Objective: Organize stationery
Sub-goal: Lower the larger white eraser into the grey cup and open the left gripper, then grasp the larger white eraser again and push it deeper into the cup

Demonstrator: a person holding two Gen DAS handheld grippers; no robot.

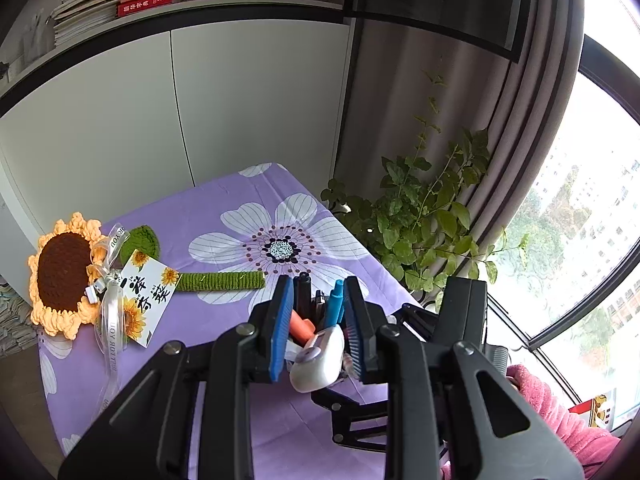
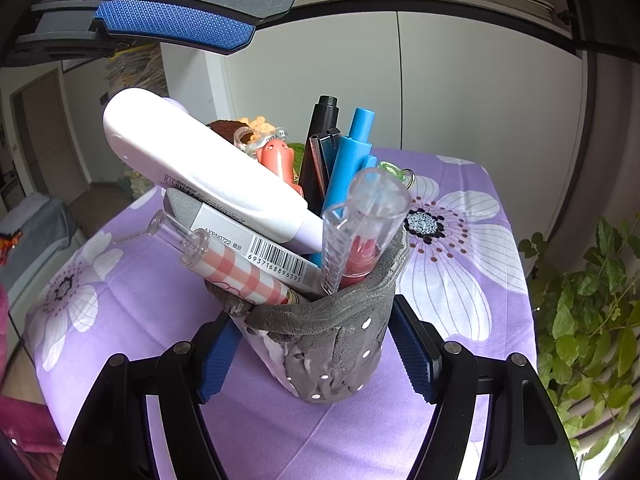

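Observation:
A grey felt pen holder (image 2: 328,344) stands on the purple flowered tablecloth (image 2: 460,280). It holds a white correction tape (image 2: 208,172), a boxed eraser (image 2: 260,244), a pink checked tube (image 2: 244,276), a clear-capped pen (image 2: 360,224), a blue pen (image 2: 352,164), a black pen (image 2: 320,136) and a coral pen (image 2: 276,156). My right gripper (image 2: 320,352) is closed around the holder's lower body. My left gripper (image 1: 320,316) hovers open above the holder, its blue pads either side of the correction tape (image 1: 320,360) without touching it. One left finger (image 2: 172,24) shows in the right wrist view.
A crocheted sunflower (image 1: 64,272) with a green stem (image 1: 220,280) and a card lies on the table's left. A potted plant (image 1: 424,220) stands off the table's right edge by the window. White cabinets and a bookshelf are behind.

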